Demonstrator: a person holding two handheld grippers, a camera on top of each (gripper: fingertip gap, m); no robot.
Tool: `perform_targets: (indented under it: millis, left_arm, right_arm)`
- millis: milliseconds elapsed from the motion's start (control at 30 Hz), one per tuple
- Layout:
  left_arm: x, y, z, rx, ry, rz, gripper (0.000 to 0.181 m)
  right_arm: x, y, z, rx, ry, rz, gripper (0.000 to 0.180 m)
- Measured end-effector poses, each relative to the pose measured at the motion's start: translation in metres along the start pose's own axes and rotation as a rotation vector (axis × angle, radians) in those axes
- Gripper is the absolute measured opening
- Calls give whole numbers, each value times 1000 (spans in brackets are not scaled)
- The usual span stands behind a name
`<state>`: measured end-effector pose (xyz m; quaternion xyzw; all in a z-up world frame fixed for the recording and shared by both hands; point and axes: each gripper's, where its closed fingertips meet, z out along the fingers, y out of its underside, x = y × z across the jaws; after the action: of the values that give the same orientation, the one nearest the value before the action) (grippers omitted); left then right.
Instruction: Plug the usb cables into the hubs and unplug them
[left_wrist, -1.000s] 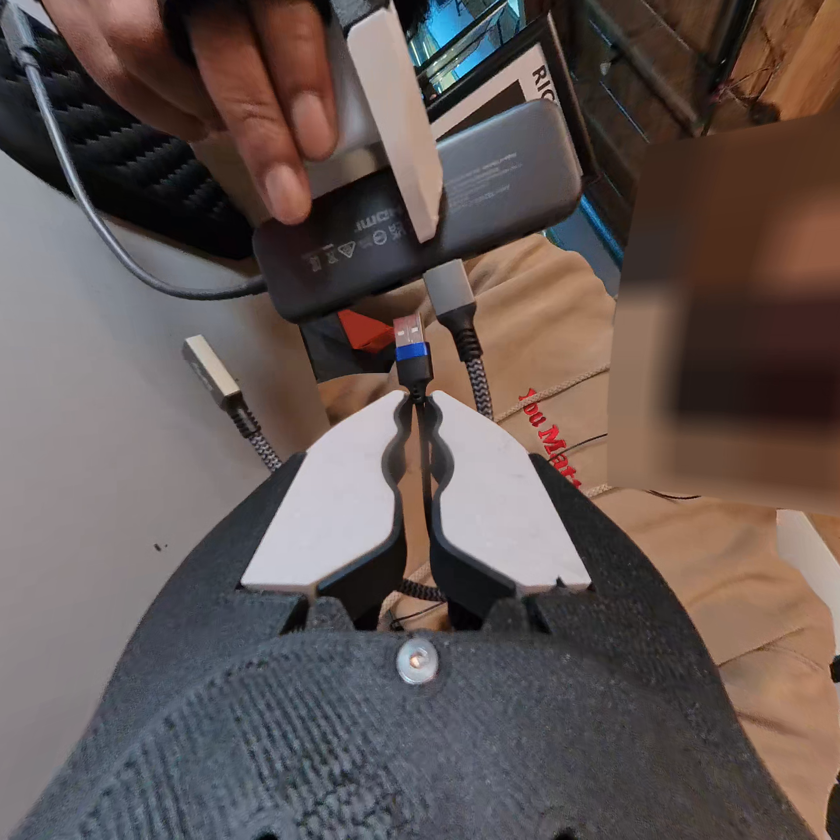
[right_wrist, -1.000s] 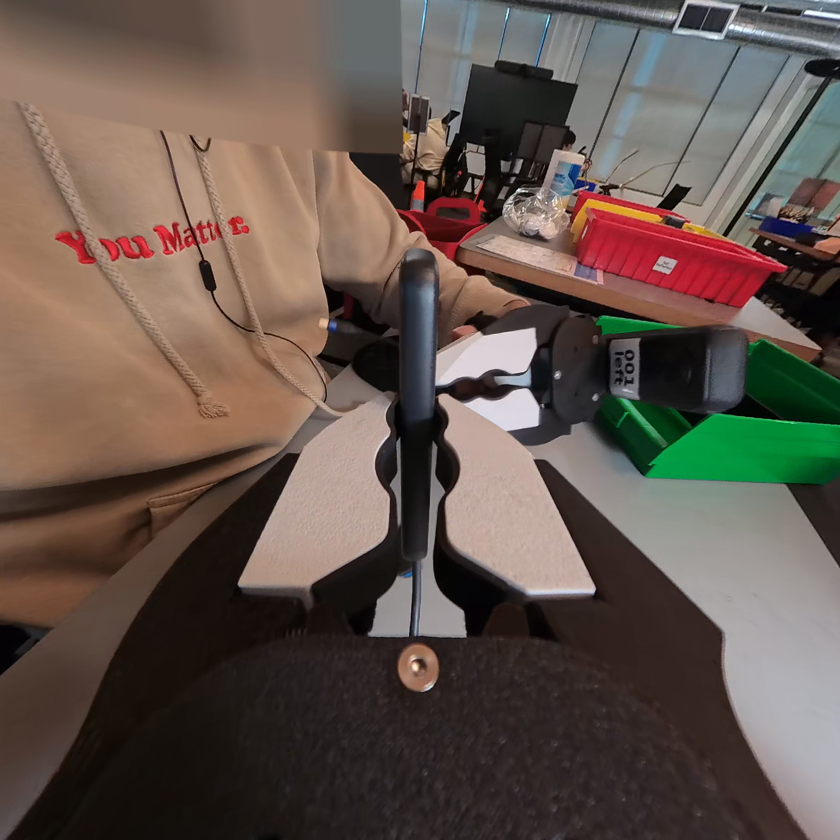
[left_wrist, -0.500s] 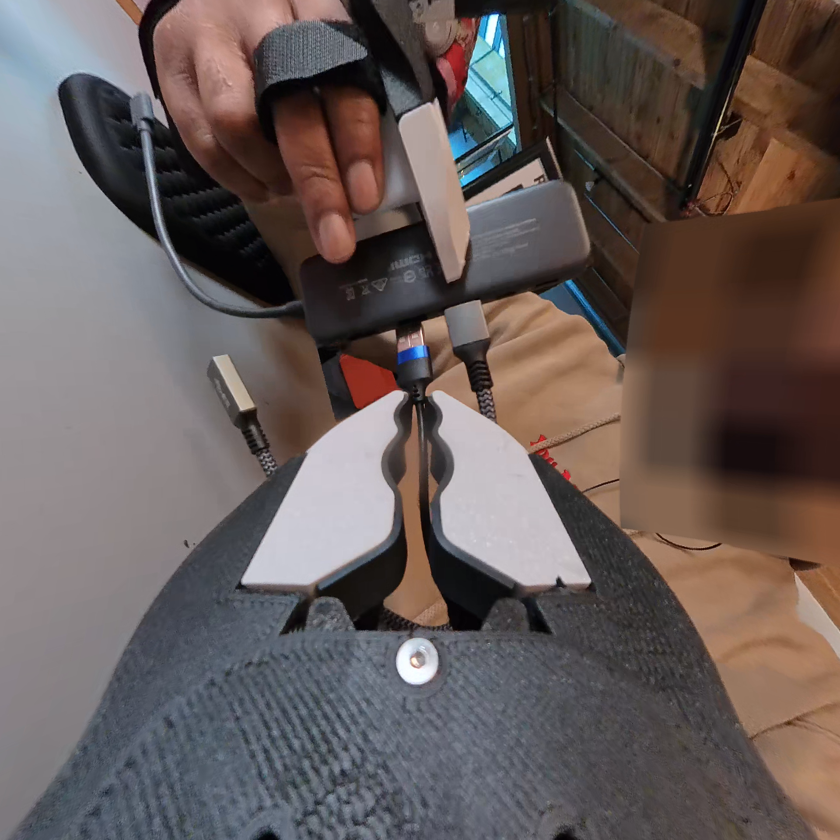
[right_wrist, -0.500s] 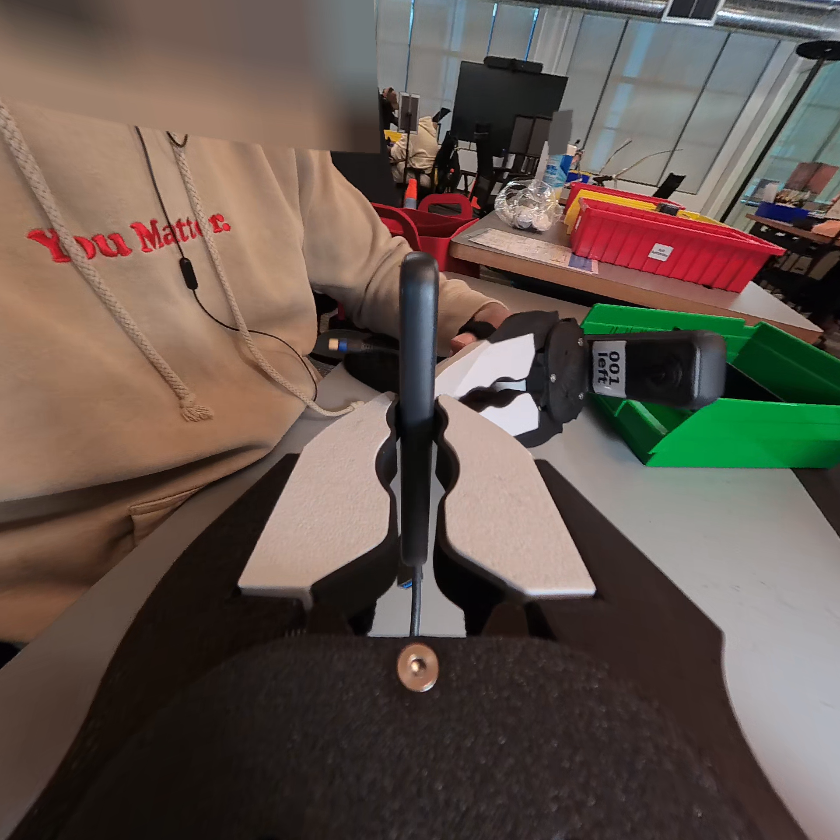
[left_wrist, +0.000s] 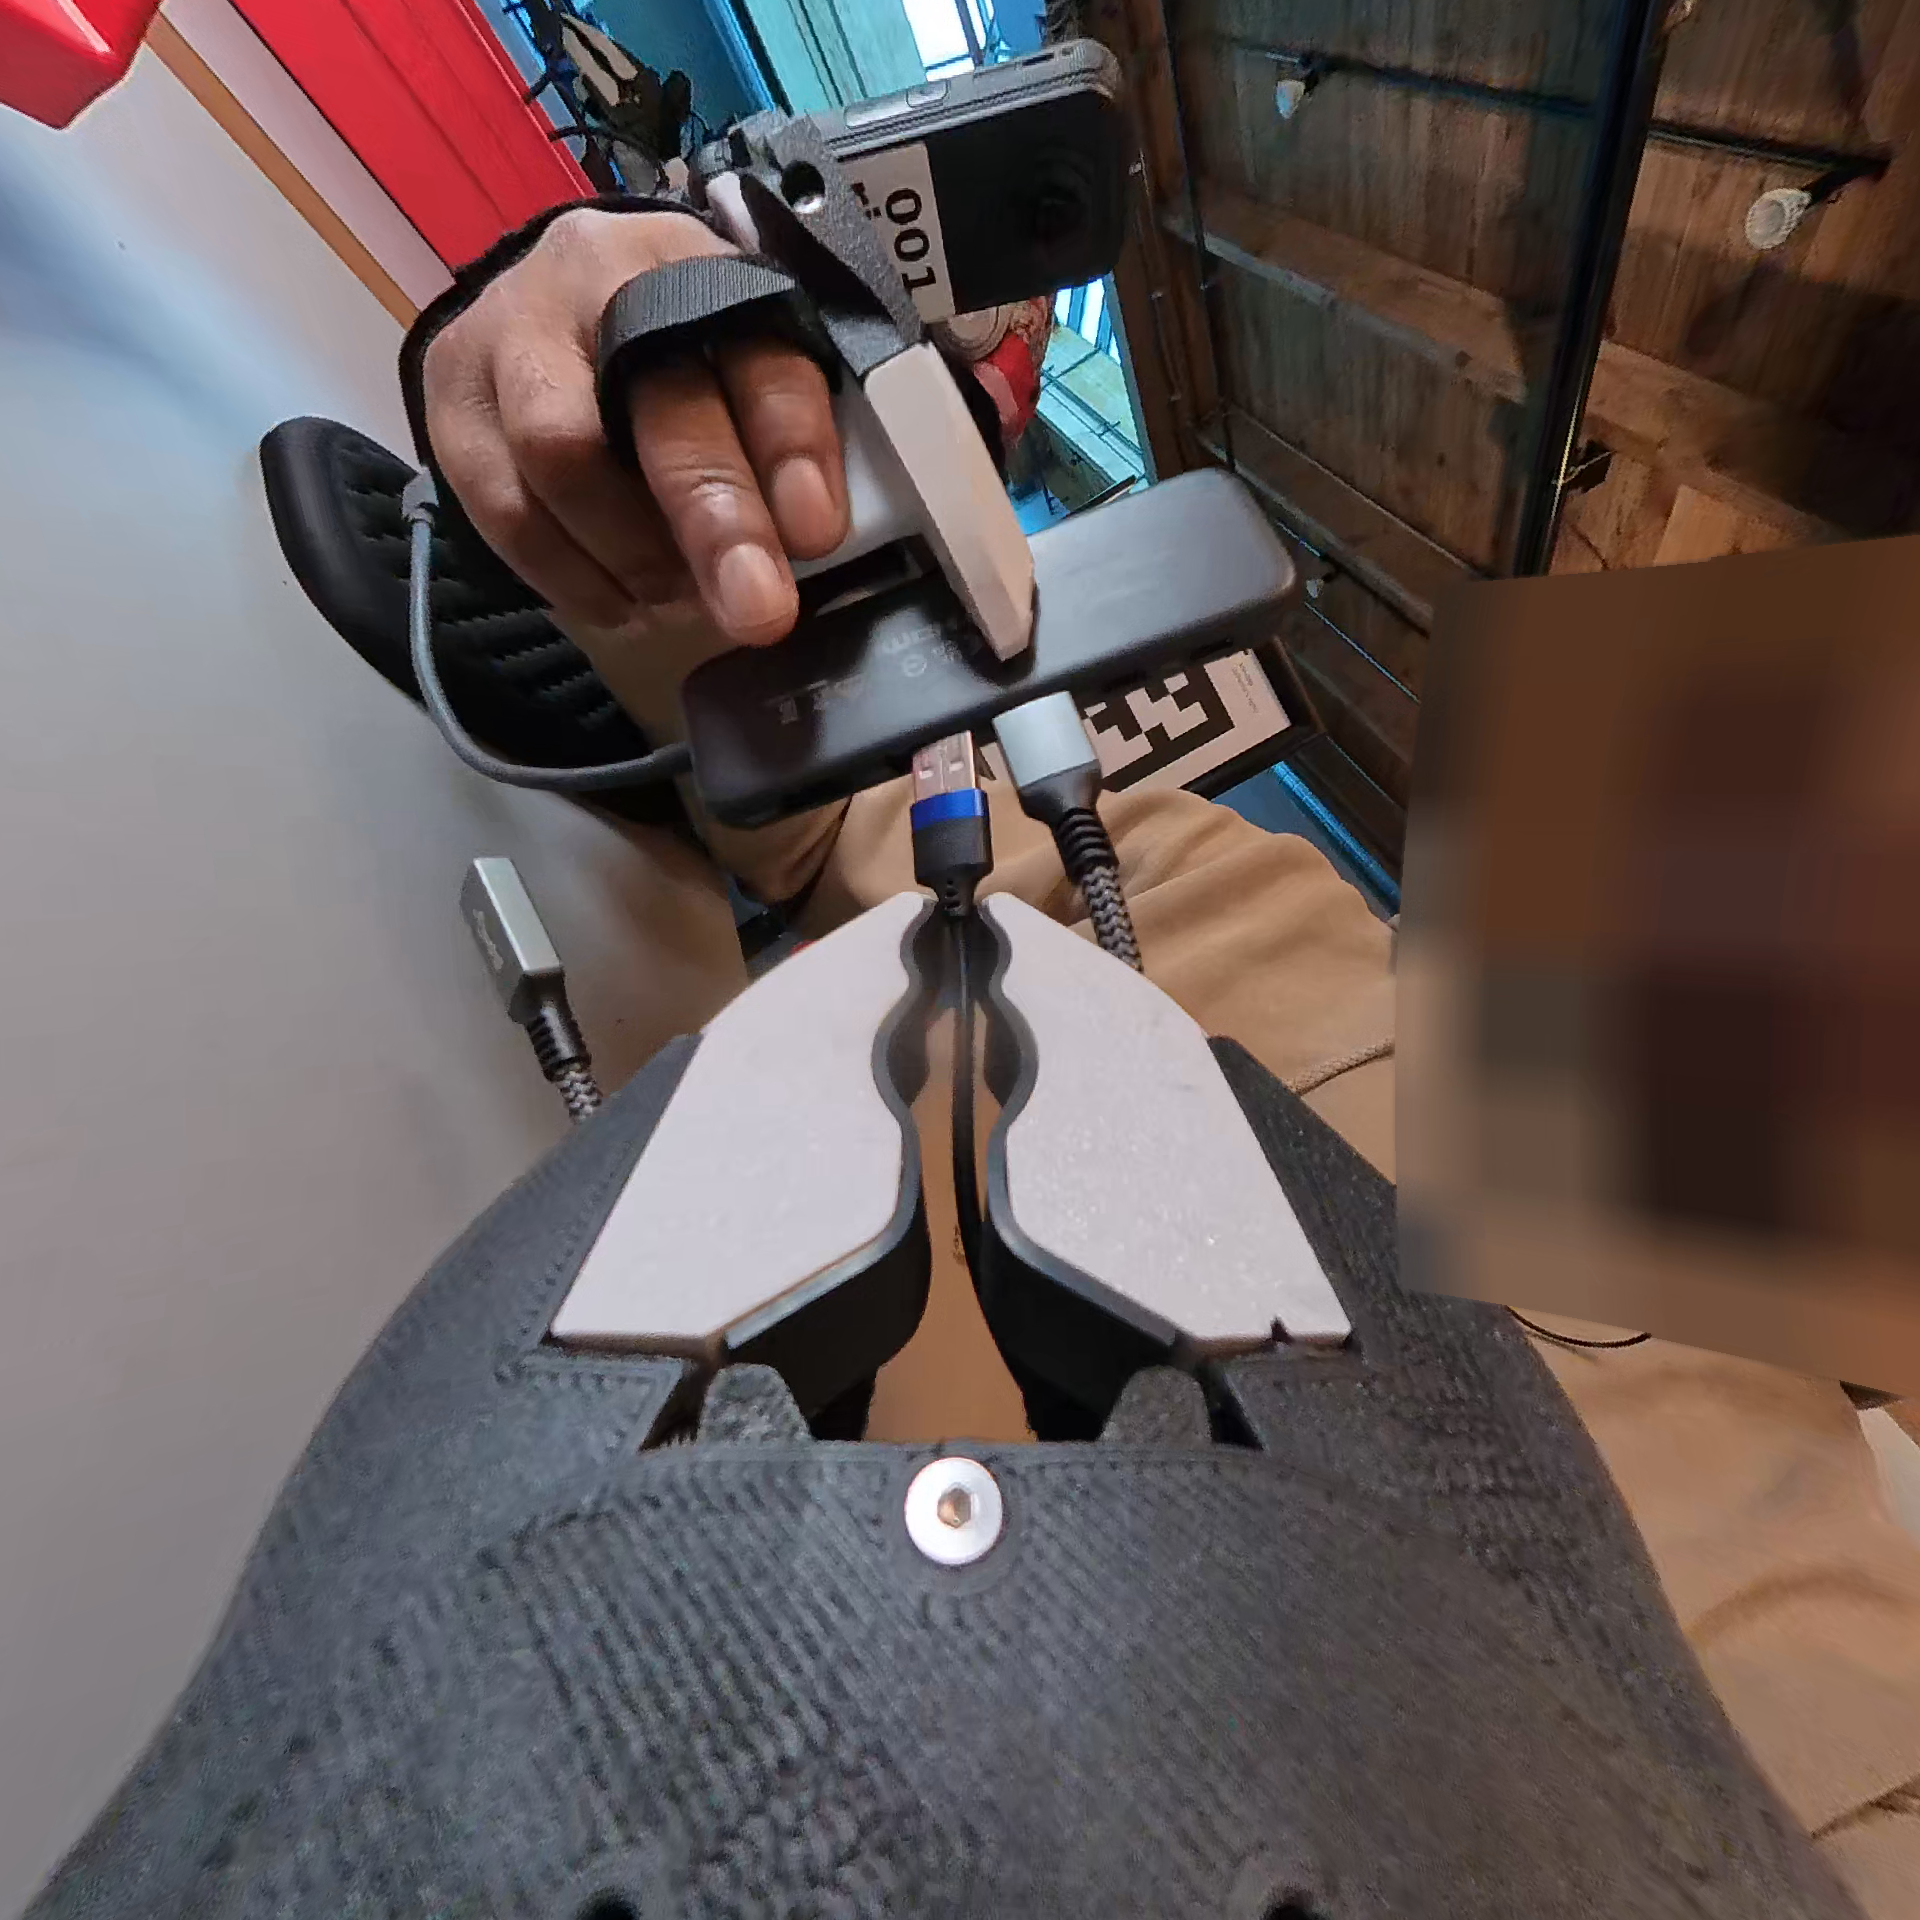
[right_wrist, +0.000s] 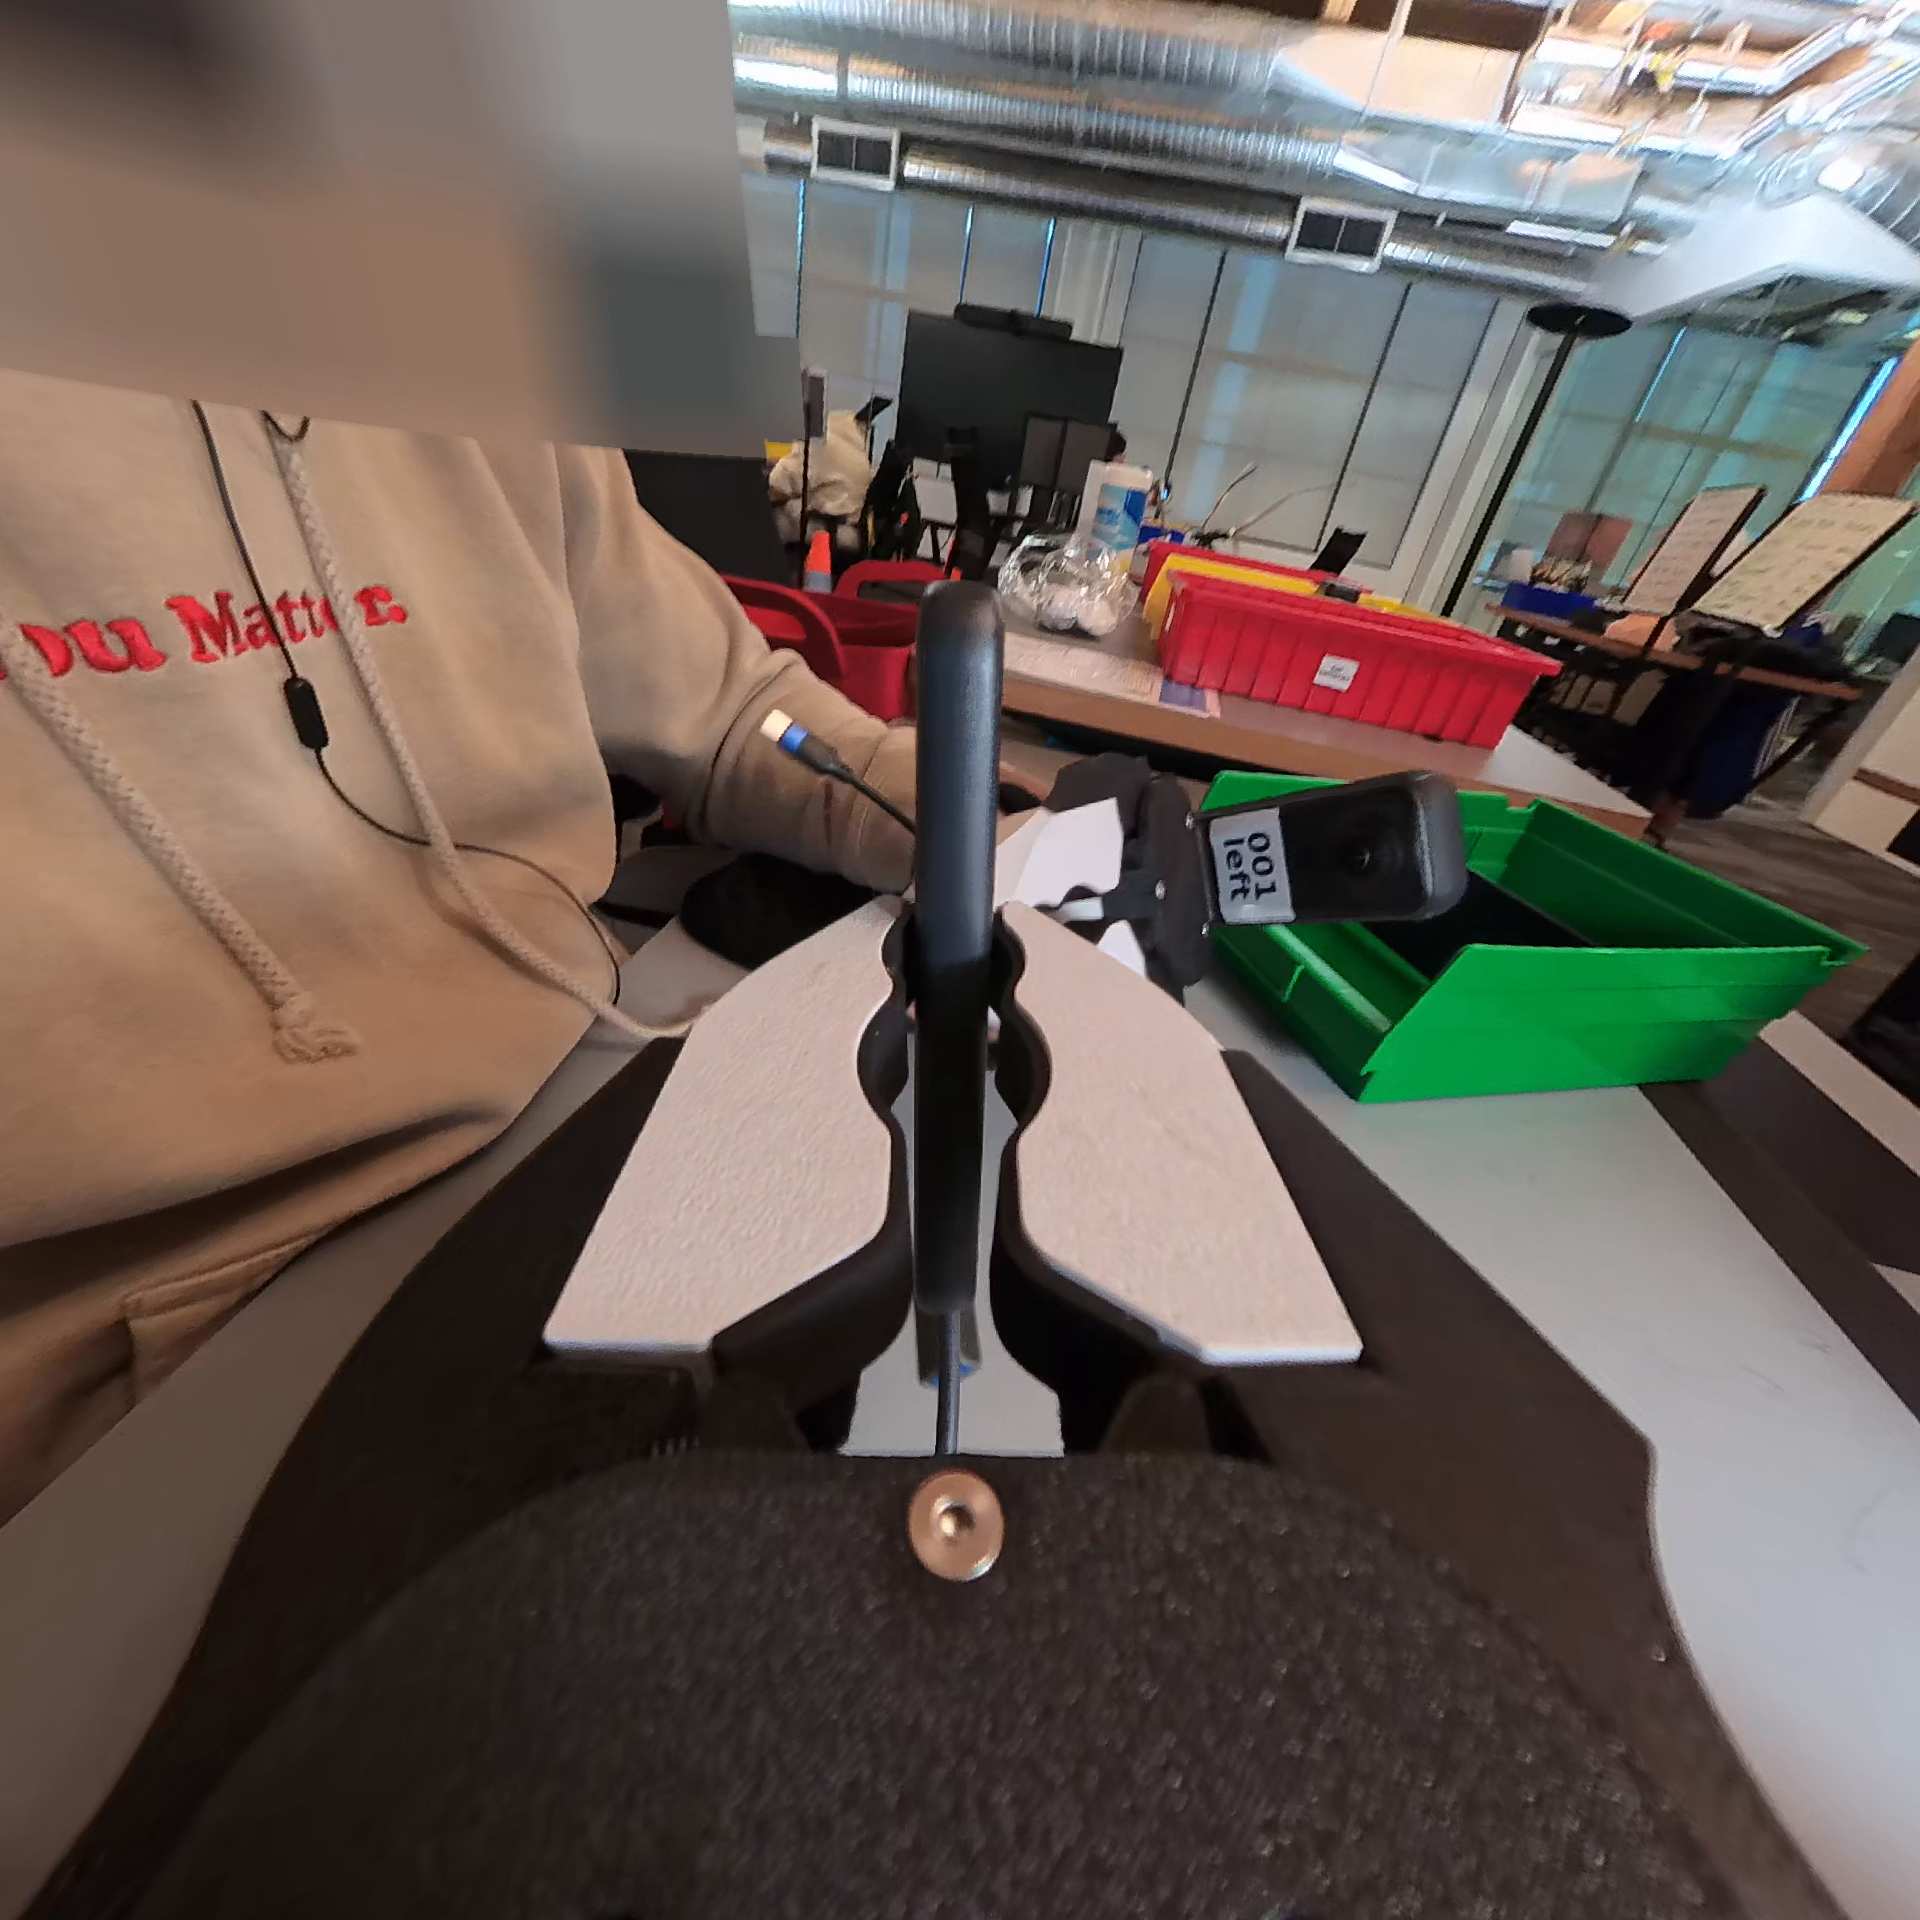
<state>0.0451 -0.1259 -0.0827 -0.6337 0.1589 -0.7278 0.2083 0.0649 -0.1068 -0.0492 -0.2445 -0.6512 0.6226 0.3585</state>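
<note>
My right gripper (right_wrist: 956, 925) is shut on a dark grey USB hub (right_wrist: 956, 769), held edge-on above the table. In the left wrist view the hub (left_wrist: 1143, 551) hangs in the right gripper (left_wrist: 987, 644). A grey braided plug (left_wrist: 1044, 738) sits in one of its ports. My left gripper (left_wrist: 956, 909) is shut on a thin black cable just behind its blue-ringed USB plug (left_wrist: 945, 821). The plug's bare metal tip is at the hub's port edge, beside the grey plug, and most of its shell still shows. The left gripper also shows in the right wrist view (right_wrist: 1039, 883).
A second grey braided plug (left_wrist: 509, 925) lies loose on the white table (left_wrist: 208, 935). A black mesh object (left_wrist: 447, 582) is at the table edge. A green bin (right_wrist: 1507, 987) stands on the table; red bins (right_wrist: 1340, 655) are farther back. A person in a beige hoodie (right_wrist: 312, 831) is close.
The blue-ringed plug, clearly short of the hub a second ago, has come up to its port edge. The right gripper has tilted the hub and lifted it in view.
</note>
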Motion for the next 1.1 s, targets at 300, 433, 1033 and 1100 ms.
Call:
perform_targets:
  millis: [300,433,1033,1100]
  left_arm:
    - [-5,7,0,-35,-54,-20,5]
    - [-7,1,-1,9,-52,-6,5]
    - [14,-16,-10,112,6,112,5]
    - [14,-16,-11,108,16,107,5]
  right_arm:
    - [-5,7,6,-8,-47,36,12]
    - [-3,4,7,27,-32,37,12]
    - [11,20,3,-203,83,5,15]
    - [7,20,5,-194,47,18,12]
